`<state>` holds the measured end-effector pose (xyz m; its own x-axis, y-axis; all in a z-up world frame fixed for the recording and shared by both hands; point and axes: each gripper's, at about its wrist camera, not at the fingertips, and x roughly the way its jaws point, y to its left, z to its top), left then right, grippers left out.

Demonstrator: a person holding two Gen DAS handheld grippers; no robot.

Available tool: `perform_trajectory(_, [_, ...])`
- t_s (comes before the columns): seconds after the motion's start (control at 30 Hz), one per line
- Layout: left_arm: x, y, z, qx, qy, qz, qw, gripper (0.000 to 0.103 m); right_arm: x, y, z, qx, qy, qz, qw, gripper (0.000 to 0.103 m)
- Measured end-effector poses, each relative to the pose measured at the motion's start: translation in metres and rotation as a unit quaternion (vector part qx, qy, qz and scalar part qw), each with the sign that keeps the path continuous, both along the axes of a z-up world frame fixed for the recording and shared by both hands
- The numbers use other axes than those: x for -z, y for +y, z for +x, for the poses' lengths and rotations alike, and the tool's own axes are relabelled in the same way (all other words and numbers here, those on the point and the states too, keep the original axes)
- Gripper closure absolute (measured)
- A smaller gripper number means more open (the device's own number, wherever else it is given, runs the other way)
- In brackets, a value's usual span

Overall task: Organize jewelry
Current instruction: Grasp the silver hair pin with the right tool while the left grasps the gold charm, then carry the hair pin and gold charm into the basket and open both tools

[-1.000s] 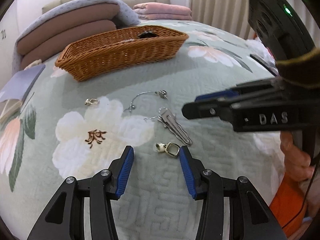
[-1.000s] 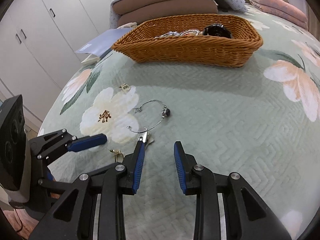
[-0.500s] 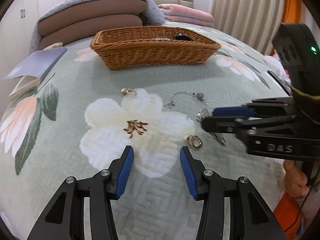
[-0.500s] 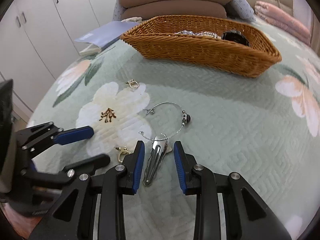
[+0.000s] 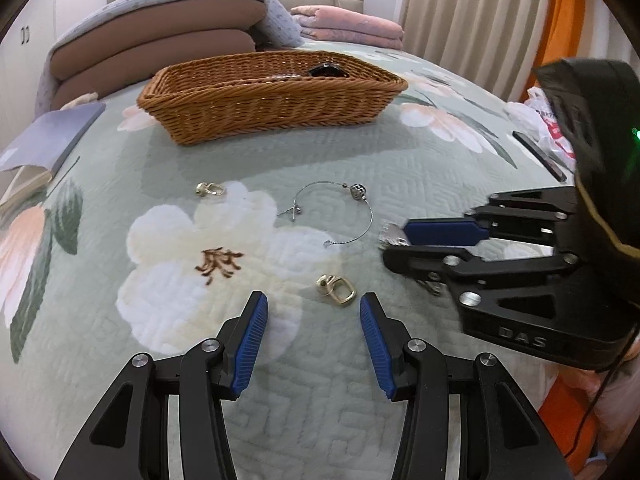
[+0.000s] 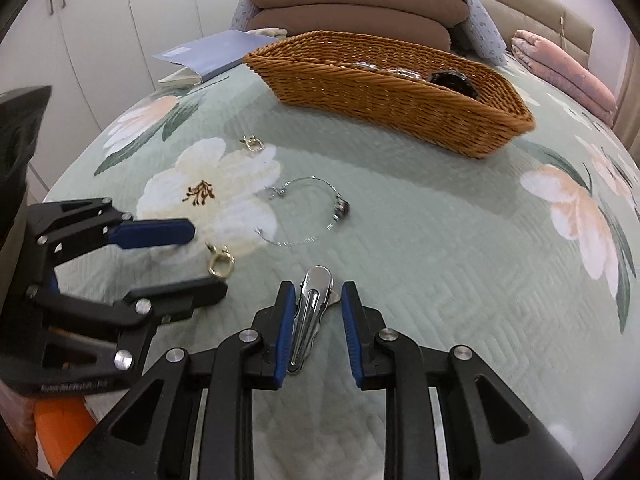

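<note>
A silver hair clip [image 6: 310,312] lies on the floral quilt between the open jaws of my right gripper [image 6: 316,292]; its tip also shows in the left wrist view [image 5: 394,236]. A gold square earring [image 5: 338,288] lies just ahead of my open, empty left gripper [image 5: 314,308], and shows in the right wrist view [image 6: 220,262]. A thin wire bangle with a dark bead [image 5: 344,210] lies further out [image 6: 316,216]. A second gold earring [image 5: 210,189] lies beyond [image 6: 253,143]. A wicker basket [image 5: 272,100] holding jewelry stands at the back [image 6: 384,92].
The quilted bed surface [image 5: 400,152] curves away on all sides. A blue booklet [image 5: 44,140] lies at the left edge. Stacked cushions [image 5: 160,48] and a folded pink blanket [image 5: 348,28] sit behind the basket. A dark flat item [image 5: 538,154] lies at the right.
My right gripper has moved forward around the hair clip, its jaws now on both sides of it. My left gripper has shifted so the gold square earring lies just ahead of its jaws.
</note>
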<state>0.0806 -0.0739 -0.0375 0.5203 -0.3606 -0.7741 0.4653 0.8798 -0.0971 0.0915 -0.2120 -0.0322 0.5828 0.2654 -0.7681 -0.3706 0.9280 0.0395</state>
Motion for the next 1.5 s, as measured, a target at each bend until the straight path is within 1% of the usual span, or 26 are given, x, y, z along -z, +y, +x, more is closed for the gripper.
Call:
perform_trajectory(0.1, [0.0, -0.006, 0.003, 0.001, 0.0, 0.003, 1.0, 0.052, 0.001, -0.004, -0.002, 0.001, -0.001, 0.01, 1.0, 0.077])
perform_trajectory(0.23, [0.002, -0.013, 0.004, -0.001, -0.004, 0.011, 0.9999, 0.055, 0.003, 0.0, 0.0, 0.005, -0.005, 0.005, 1.0, 0.076])
perform_trajectory(0.3, [0.002, -0.016, 0.003, 0.004, -0.011, 0.017, 0.9998, 0.062, 0.004, 0.005, -0.001, 0.003, -0.013, -0.009, 1.0, 0.076])
perform_trajectory(0.37, [0.001, -0.016, 0.001, 0.007, -0.015, 0.017, 0.9997, 0.081, 0.004, 0.007, -0.002, 0.005, -0.018, -0.011, 1.0, 0.077])
perform_trajectory(0.5, [0.0, -0.013, 0.0, 0.009, -0.018, 0.009, 0.9998, 0.081, 0.001, 0.0, -0.005, 0.004, -0.019, 0.009, 1.0, 0.077])
perform_trajectory(0.57, [-0.002, -0.01, -0.001, 0.009, -0.021, -0.001, 0.9997, 0.081, -0.003, -0.005, -0.006, 0.004, -0.022, 0.022, 0.999, 0.077])
perform_trajectory(0.73, [-0.009, -0.003, -0.004, 0.002, -0.031, -0.021, 0.9993, 0.081, -0.019, -0.015, -0.011, 0.013, -0.044, 0.047, 0.998, 0.077])
perform_trajectory(0.87, [-0.019, 0.001, -0.004, -0.003, -0.045, -0.027, 0.9986, 0.081, -0.041, -0.024, -0.009, 0.023, -0.066, 0.061, 0.996, 0.077])
perform_trajectory(0.97, [-0.034, 0.007, -0.001, -0.006, -0.061, -0.037, 0.9974, 0.081, -0.064, -0.03, -0.001, 0.03, -0.088, 0.068, 0.993, 0.077])
perform_trajectory(1.13, [-0.067, 0.013, 0.018, -0.015, -0.091, -0.053, 0.9943, 0.081, -0.108, -0.042, 0.028, 0.046, -0.128, 0.077, 0.988, 0.077])
perform_trajectory(1.23, [-0.092, 0.017, 0.038, -0.023, -0.113, -0.061, 0.9914, 0.081, -0.127, -0.045, 0.052, 0.054, -0.149, 0.075, 0.984, 0.077])
perform_trajectory(1.3, [-0.107, 0.02, 0.055, -0.028, -0.124, -0.069, 0.9895, 0.081, -0.137, -0.047, 0.075, 0.056, -0.149, 0.085, 0.984, 0.077])
perform_trajectory(1.37, [-0.116, 0.021, 0.071, -0.033, -0.132, -0.069, 0.9884, 0.081, -0.143, -0.048, 0.093, 0.061, -0.147, 0.093, 0.983, 0.077])
perform_trajectory(1.5, [-0.127, 0.021, 0.107, -0.041, -0.131, -0.073, 0.9878, 0.081, -0.149, -0.046, 0.137, 0.069, -0.129, 0.103, 0.984, 0.077])
